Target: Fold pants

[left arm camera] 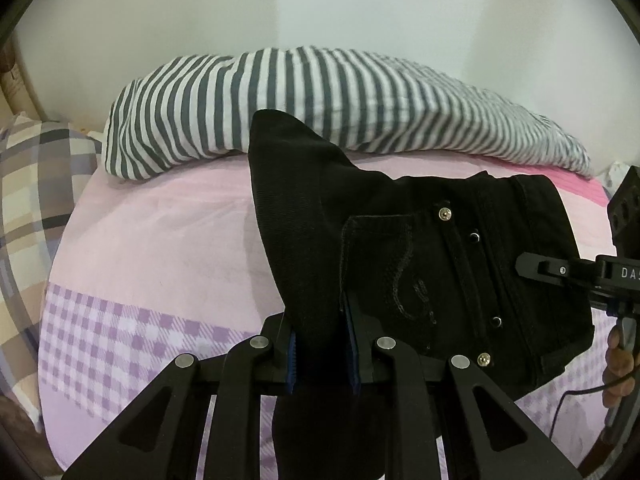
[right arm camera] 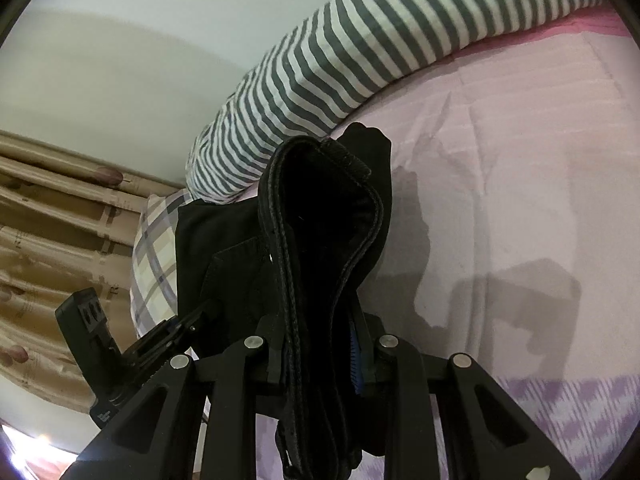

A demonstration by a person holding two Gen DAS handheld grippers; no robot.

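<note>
Black pants (left arm camera: 420,248) with rivets and a stitched back pocket hang lifted above a pink bed sheet (left arm camera: 160,232). My left gripper (left arm camera: 322,356) is shut on a fold of the black cloth near the pocket. My right gripper (right arm camera: 320,356) is shut on the thick waistband of the pants (right arm camera: 320,240), which bunches up between the fingers. The right gripper also shows at the right edge of the left wrist view (left arm camera: 560,270), and the left gripper at the lower left of the right wrist view (right arm camera: 168,332). The pants span between the two grippers.
A grey and white striped pillow (left arm camera: 304,100) lies along the back of the bed against the white wall. A plaid pillow (left arm camera: 36,184) is at the left. The sheet has a lilac checked band (left arm camera: 120,332) near the front. Beige curtains (right arm camera: 52,232) hang at the left.
</note>
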